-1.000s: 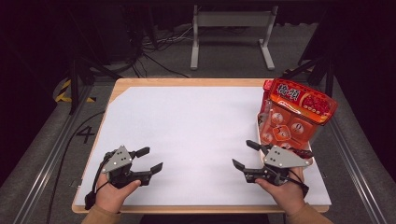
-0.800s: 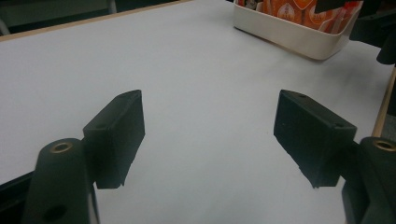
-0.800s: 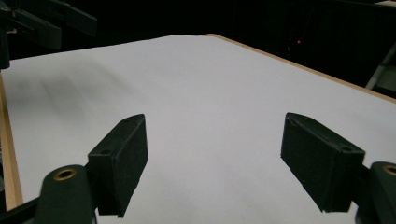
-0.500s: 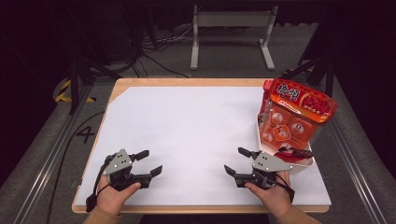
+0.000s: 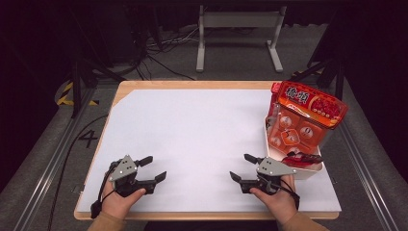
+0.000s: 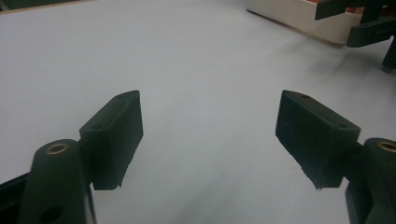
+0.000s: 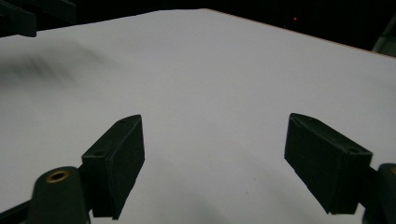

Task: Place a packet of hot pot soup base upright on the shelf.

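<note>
Your left hand-held gripper (image 5: 153,168) and right hand-held gripper (image 5: 241,167) sit jaws apart, empty, near the red-labelled clear plastic snack pack (image 5: 300,127), probably just waiting.

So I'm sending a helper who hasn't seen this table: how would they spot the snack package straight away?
Start at the white-covered table and go to its far right edge. There a red and orange snack package with a clear window leans up out of a shallow white tray. It is the one brightly coloured thing there, beyond the right hand-held gripper.
</note>
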Demonstrator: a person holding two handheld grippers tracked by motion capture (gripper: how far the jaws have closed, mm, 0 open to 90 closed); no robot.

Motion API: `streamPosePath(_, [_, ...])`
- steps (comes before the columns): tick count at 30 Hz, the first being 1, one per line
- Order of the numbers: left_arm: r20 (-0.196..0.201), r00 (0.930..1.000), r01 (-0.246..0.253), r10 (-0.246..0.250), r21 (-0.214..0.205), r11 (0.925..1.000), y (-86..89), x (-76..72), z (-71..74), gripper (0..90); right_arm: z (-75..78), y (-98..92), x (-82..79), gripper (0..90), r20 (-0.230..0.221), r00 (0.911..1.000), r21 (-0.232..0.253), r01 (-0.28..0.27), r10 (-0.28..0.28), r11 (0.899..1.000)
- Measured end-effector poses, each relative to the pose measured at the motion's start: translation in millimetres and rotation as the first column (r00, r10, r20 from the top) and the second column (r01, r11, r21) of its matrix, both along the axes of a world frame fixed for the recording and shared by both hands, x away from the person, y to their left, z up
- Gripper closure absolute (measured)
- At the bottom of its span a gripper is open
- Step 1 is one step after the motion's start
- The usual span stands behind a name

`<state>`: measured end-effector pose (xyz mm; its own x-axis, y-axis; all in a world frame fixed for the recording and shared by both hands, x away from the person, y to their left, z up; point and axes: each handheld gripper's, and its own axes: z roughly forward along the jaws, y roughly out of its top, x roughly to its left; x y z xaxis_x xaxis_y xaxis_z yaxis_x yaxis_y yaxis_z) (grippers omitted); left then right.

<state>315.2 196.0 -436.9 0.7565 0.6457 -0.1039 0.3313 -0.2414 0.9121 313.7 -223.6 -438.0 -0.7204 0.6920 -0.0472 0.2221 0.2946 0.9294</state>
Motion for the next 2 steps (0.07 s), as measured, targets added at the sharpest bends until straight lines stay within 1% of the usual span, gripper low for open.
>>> streamPosePath(2, [0.005,1.0000,0.002,-0.002,0.001,1.0000,-0.3,0.2,0.1,23.8,0.0,-0.5,0.1,21.1,0.002,1.0000,0.002,-0.002,0.002,1.000])
